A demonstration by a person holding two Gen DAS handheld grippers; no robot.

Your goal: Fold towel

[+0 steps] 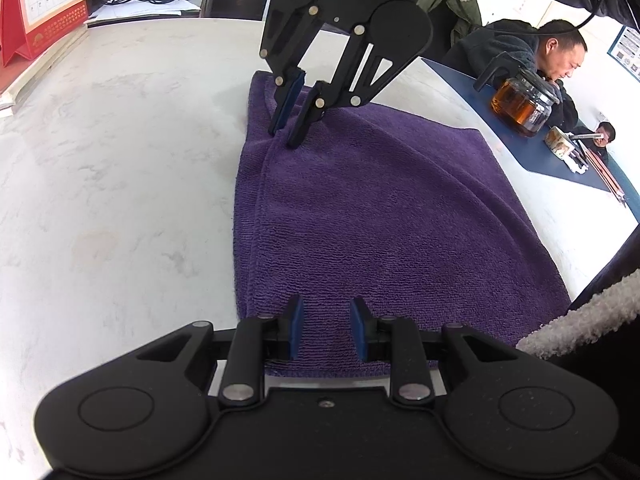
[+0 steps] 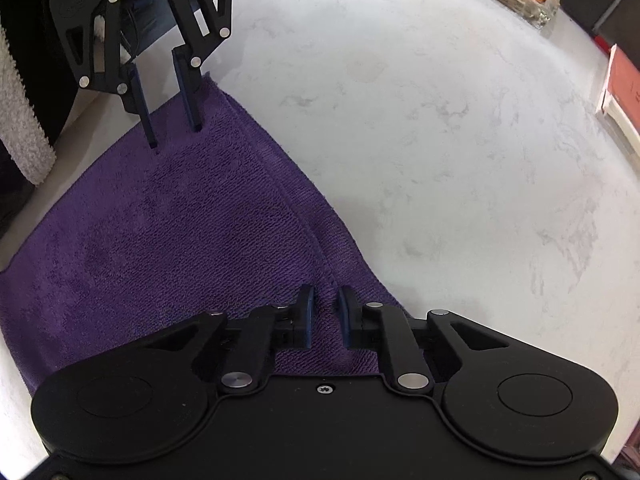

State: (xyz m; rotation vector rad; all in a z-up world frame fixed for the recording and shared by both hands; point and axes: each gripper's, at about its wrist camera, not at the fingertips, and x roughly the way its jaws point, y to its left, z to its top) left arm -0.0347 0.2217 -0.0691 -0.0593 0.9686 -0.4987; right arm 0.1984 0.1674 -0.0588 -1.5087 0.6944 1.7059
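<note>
1. The purple towel [image 1: 360, 208] lies folded on my white marble table [image 1: 120, 160].
2. Right gripper [image 1: 286, 136] stands tips-down, jaws narrowed around the far hem; whether it pinches, I cannot tell.
3. Left gripper [image 1: 326, 328] hovers part-open over the near corner; it should pinch next.

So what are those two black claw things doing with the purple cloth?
A person is folding a purple terry towel on a white marble-look table, with a black two-finger gripper in each hand. The towel already lies doubled over. The left gripper sits over the near end, its blue pads apart. The right gripper points down at the far end along the same edge, its fingers almost together on the cloth.
</note>
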